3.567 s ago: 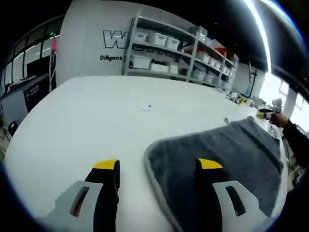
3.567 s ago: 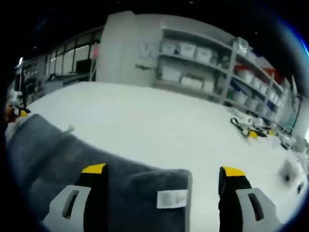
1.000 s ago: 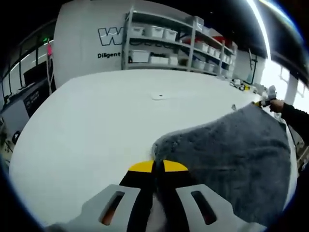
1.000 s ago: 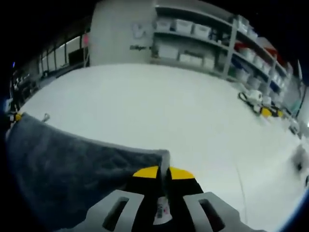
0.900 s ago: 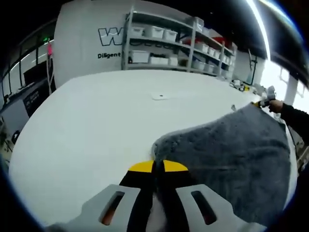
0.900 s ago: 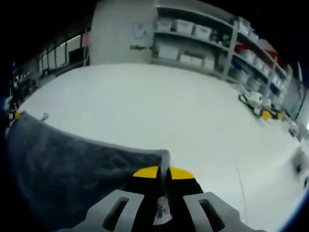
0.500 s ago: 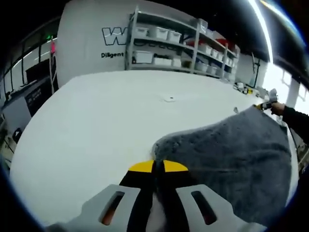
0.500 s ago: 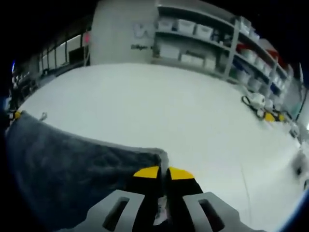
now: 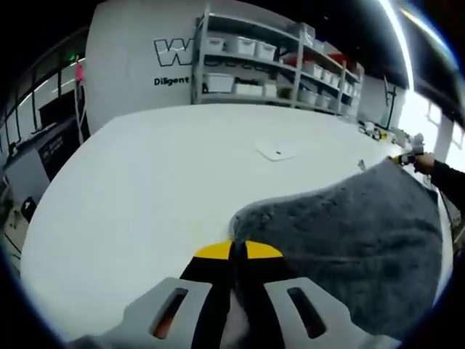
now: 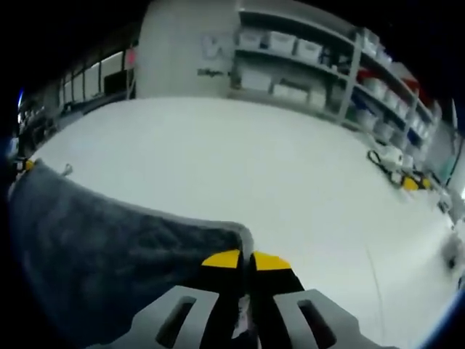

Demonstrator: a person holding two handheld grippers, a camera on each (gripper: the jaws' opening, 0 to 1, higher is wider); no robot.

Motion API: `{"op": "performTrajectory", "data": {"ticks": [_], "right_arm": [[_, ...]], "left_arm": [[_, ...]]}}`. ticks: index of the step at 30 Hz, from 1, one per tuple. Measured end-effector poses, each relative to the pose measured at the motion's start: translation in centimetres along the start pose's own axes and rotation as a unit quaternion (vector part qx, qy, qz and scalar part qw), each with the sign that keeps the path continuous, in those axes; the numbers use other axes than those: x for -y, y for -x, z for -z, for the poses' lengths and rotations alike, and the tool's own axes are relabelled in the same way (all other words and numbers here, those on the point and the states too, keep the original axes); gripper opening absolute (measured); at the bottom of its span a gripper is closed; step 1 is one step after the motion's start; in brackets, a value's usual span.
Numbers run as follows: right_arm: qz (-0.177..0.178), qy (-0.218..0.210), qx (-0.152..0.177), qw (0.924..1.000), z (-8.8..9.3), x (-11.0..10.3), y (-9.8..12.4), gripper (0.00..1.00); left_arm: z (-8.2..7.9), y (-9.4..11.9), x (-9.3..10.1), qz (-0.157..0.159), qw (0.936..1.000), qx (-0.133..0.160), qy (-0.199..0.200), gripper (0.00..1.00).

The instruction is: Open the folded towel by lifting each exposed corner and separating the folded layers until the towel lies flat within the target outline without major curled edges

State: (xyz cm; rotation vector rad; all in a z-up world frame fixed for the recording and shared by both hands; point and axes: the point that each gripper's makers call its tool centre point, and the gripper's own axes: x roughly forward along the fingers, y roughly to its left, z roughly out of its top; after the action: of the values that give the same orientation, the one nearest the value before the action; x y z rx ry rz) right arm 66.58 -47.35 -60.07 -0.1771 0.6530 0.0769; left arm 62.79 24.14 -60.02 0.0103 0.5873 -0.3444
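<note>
My left gripper (image 9: pixel 232 251) has its jaws pinching one corner of the grey towel (image 9: pixel 356 233); my right gripper (image 10: pixel 242 260) pinches another corner (yellow tips pressed together). The towel spreads between them over the white surface (image 9: pixel 145 182). Beyond stand shelves (image 9: pixel 269 69) of bins.

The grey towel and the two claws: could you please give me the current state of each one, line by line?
Grey towel: lifted by two corners, stretched between the claws, unfolded layer hanging over the white table.
Left claw: shut on a towel corner.
Right claw: shut on the other towel corner.
</note>
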Motion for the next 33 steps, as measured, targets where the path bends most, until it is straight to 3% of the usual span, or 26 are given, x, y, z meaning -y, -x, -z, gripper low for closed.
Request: {"op": "performTrajectory", "data": {"ticks": [6,8,11,19,22,27,33], "right_arm": [[0.002,0.004,0.006,1.0000,-0.9,-0.2,-1.1,0.00],[-0.001,0.004,0.006,1.0000,-1.2,-0.4,-1.4,0.00],[0.000,0.008,0.006,0.9999,-1.8,-0.4,-2.2,0.00],[0.002,0.004,0.022,0.9998,-2.6,-0.4,-3.1,0.00],[0.002,0.031,0.030,0.9991,-3.0,-0.7,-3.5,0.00],[0.004,0.011,0.031,0.9994,-3.5,-0.6,-4.3,0.00],[0.011,0.003,0.040,0.9991,-4.4,-0.9,-5.6,0.00]], "left_arm": [[-0.5,-0.4,-0.6,-0.007,0.9999,0.005,-0.008,0.02],[-1.0,-0.8,-1.3,-0.025,0.9990,0.016,-0.035,0.02],[-1.6,-1.5,-1.6,-0.029,0.9986,0.016,-0.041,0.01],[-2.3,-2.4,-2.6,-0.028,0.9987,0.013,-0.040,0.01],[-2.5,-2.7,-2.9,-0.026,0.9987,0.015,-0.040,0.01],[-2.9,-3.3,-3.5,-0.022,0.9988,0.026,-0.035,0.01],[-3.6,-4.3,-4.3,-0.030,0.9983,0.017,-0.046,0.01]]}}
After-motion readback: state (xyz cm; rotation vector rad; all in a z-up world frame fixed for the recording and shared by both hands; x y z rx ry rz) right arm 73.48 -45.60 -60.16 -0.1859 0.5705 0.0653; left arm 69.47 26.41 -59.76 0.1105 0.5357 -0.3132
